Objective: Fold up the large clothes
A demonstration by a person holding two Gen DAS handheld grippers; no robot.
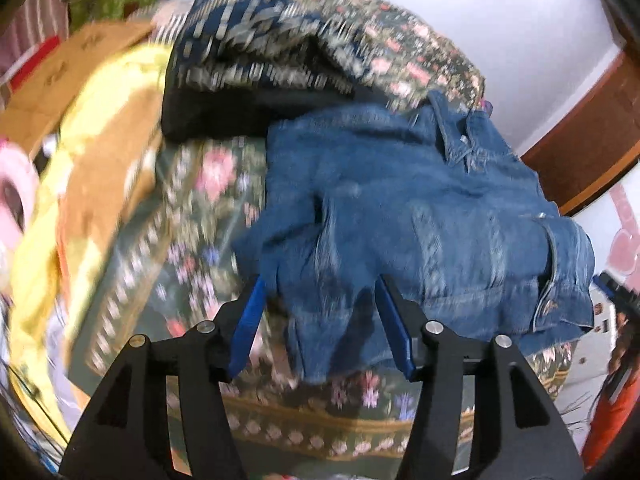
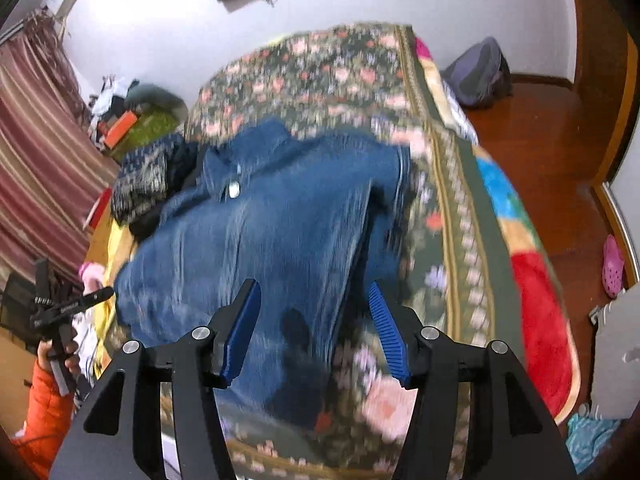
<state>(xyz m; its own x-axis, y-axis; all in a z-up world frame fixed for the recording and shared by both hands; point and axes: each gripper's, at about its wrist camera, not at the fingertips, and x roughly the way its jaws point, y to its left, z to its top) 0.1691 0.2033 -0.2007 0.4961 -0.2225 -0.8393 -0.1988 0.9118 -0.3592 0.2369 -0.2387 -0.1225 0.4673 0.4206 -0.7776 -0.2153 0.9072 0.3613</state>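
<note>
A blue denim jacket [image 1: 420,216] lies on the floral bed cover [image 1: 192,216], partly folded, collar toward the far end. My left gripper [image 1: 320,292] is open, its blue fingers either side of the jacket's near left edge, holding nothing. In the right wrist view the jacket [image 2: 272,220] lies spread on the bed cover [image 2: 320,76]. My right gripper [image 2: 314,296] is open above the jacket's near hem, empty. The left gripper [image 2: 76,304] shows at the far left, in a hand with an orange sleeve.
A dark patterned garment [image 1: 248,48] is piled beyond the jacket. A yellow and brown blanket [image 1: 92,168] lies at the left. A multicoloured blanket [image 2: 532,280] hangs over the bed's right side. A grey backpack [image 2: 480,72] and a pink shoe [image 2: 612,266] sit on the wooden floor.
</note>
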